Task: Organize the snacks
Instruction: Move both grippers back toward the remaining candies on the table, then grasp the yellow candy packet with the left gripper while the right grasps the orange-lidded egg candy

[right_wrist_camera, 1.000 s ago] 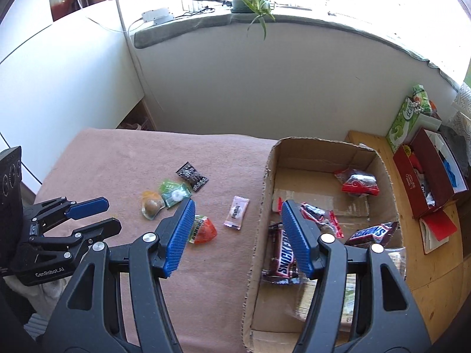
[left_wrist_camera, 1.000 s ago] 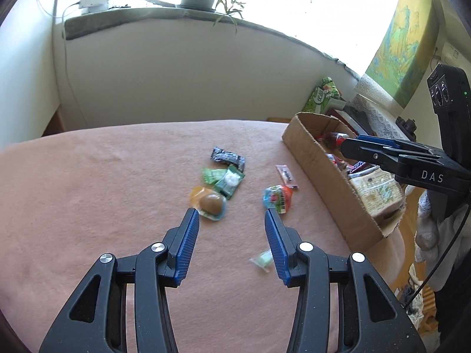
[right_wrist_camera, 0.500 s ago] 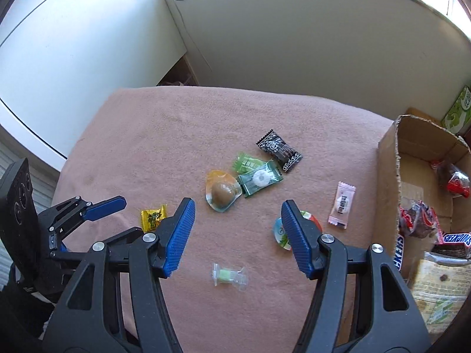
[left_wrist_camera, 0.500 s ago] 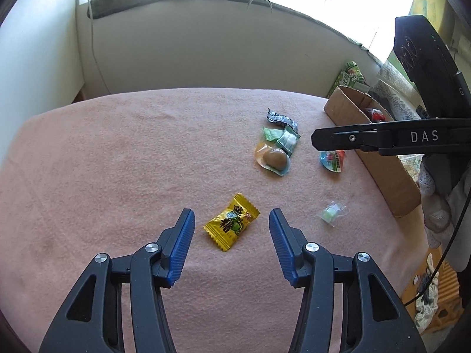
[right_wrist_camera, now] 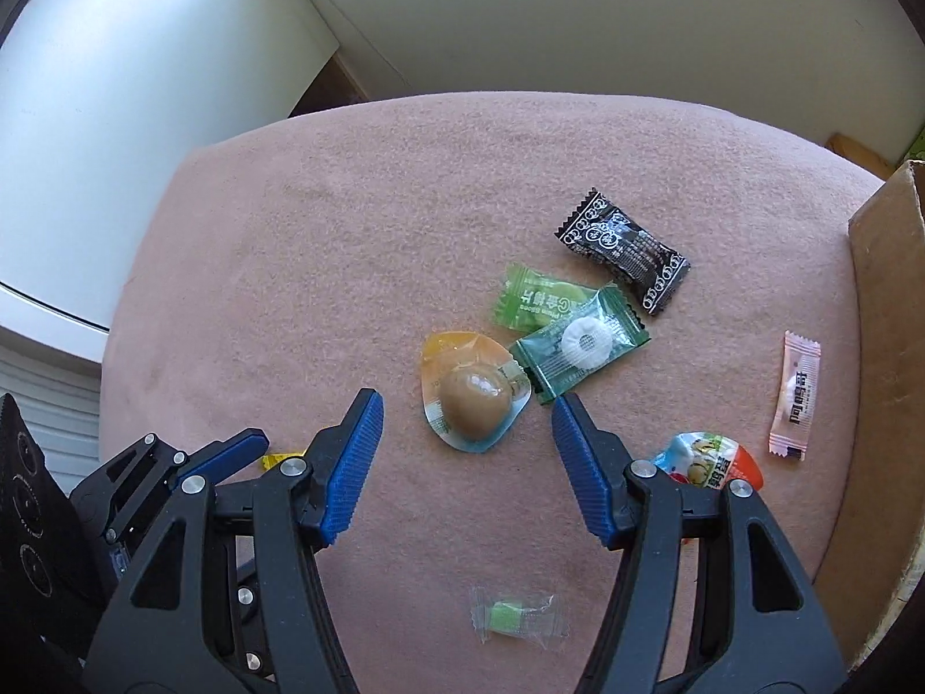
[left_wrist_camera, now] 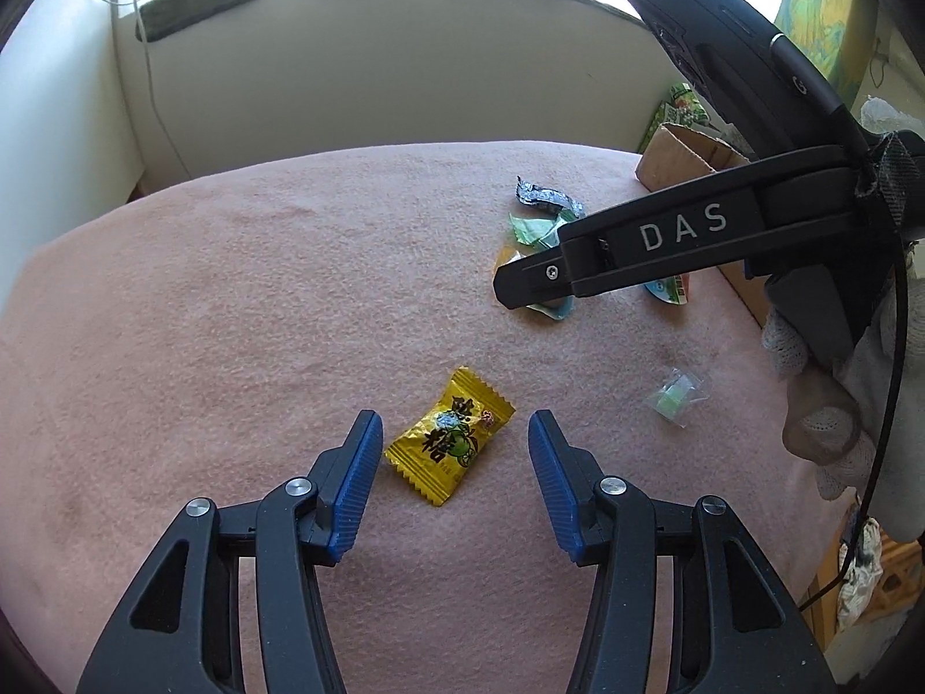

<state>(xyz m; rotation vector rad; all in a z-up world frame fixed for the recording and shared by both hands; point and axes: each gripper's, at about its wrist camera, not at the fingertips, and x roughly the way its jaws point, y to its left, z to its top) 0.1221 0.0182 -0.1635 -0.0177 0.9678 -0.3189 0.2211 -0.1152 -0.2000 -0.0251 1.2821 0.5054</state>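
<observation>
Lining up two pickups, one sweet per tong, for moving into the cardboard box [right_wrist_camera: 884, 347].

Left wrist view: left tongs [left_wrist_camera: 455, 451] hanging half open and holding nothing, framing the yellow sweet [left_wrist_camera: 450, 435] lying on the pink cloth [left_wrist_camera: 231, 318] between the pads, untouched; right tongs [left_wrist_camera: 520, 289] crossing in at two o'clock, box corner behind at one o'clock. Jaws having just been opening a little, sweet sitting between them; against the earlier frame, sweet looming larger and nearer. Next: lowering and squeezing across the wrapper. Right wrist view: right tongs [right_wrist_camera: 467, 428] also half open and empty, bracketing the brown egg pack [right_wrist_camera: 474, 399]; green sweets [right_wrist_camera: 555, 318] at one o'clock, black packet [right_wrist_camera: 624, 257] beyond, box at three o'clock. Compared with earlier, box sliding out to the edge, egg pack now centred.
</observation>
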